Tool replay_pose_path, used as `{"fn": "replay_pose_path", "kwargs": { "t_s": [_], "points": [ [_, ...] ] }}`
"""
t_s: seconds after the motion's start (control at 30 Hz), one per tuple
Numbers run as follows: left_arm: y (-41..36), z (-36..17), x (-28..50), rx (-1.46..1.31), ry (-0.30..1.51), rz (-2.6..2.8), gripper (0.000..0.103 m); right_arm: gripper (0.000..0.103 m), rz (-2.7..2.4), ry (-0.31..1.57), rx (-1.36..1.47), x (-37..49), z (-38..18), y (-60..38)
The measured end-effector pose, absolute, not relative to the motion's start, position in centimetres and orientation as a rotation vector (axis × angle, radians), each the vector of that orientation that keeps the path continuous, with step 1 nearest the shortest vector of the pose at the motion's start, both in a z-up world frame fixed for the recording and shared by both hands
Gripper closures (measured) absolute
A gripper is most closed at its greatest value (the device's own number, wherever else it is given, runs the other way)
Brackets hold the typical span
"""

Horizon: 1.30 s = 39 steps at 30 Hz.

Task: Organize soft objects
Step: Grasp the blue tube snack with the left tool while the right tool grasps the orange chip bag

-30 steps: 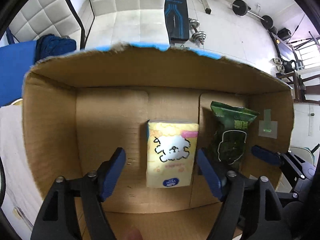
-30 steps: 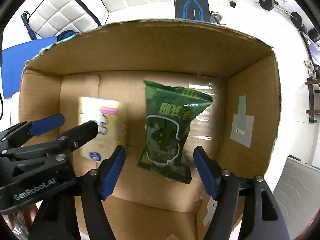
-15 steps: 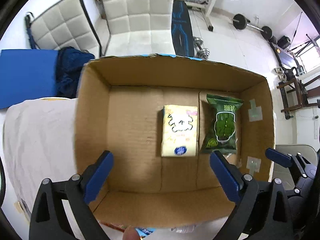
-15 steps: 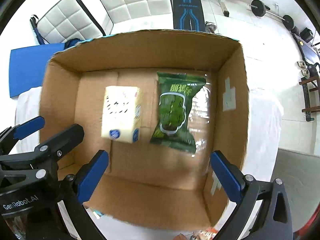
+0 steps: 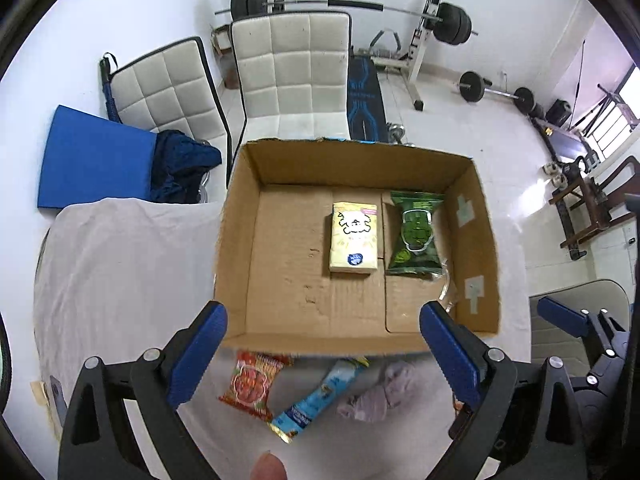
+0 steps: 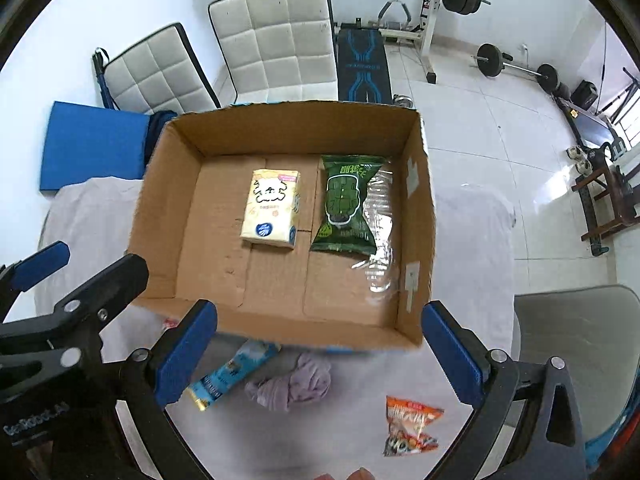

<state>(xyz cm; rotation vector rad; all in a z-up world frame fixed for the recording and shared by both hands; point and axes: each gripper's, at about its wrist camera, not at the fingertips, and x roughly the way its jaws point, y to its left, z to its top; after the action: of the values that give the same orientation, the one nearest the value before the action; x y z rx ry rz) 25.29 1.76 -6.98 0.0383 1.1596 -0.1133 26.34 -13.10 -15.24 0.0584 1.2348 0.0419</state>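
Note:
A cardboard box (image 5: 236,240) (image 6: 168,208) stands open on the white-clothed table. Inside lie a yellow tissue pack (image 5: 354,236) (image 6: 272,208) and a green snack bag (image 5: 416,236) (image 6: 346,208), side by side. In front of the box lie a red snack packet (image 5: 252,382), a blue wrapper bar (image 5: 320,396) (image 6: 232,374), a lilac cloth (image 5: 380,392) (image 6: 294,382) and an orange snack packet (image 6: 412,426). My left gripper (image 5: 324,356) is open and empty above the loose items. My right gripper (image 6: 320,356) is open and empty above the cloth.
Two white padded chairs (image 5: 288,80) stand behind the table, with a blue mat (image 5: 92,156) and dark cloth at left. Weight bench and barbells (image 5: 448,24) fill the room behind. A grey chair (image 6: 580,344) stands at right.
Both grippers have pulled back and up out of the box, leaving the tissue pack and green bag inside. The loose items in front of the box have come into view.

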Motion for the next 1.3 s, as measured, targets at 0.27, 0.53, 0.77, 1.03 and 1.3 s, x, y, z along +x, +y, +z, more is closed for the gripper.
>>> {"fn": "replay_pose_path", "kwargs": {
  "t_s": [0.27, 0.53, 0.77, 1.03, 1.3],
  "points": [
    [1.5, -4.4, 21.3, 0.054, 1.100, -0.104, 0.004, 0.000, 0.051, 1.208, 0.114, 22.1, -13.6, -14.5],
    [2.7, -13.2, 18.2, 0.103, 1.261, -0.052, 0.004, 0.000, -0.077, 1.413, 0.166, 17.5, -23.7, -19.5],
    [2.5, -24.1, 18.5, 0.232, 1.475, -0.042, 0.004, 0.000, -0.178, 1.550, 0.173, 14.5, -31.8, -22.9],
    [1.2, -30.2, 20.4, 0.347, 1.545, -0.089, 0.014, 0.000, -0.213, 1.639, 0.119, 14.1, -37.3, -23.5],
    [-0.2, -32.5, 20.0, 0.341, 1.603, -0.152, 0.059, 0.032, -0.143, 1.682, 0.110, 13.6, -39.6, -22.0]
  ]
}}
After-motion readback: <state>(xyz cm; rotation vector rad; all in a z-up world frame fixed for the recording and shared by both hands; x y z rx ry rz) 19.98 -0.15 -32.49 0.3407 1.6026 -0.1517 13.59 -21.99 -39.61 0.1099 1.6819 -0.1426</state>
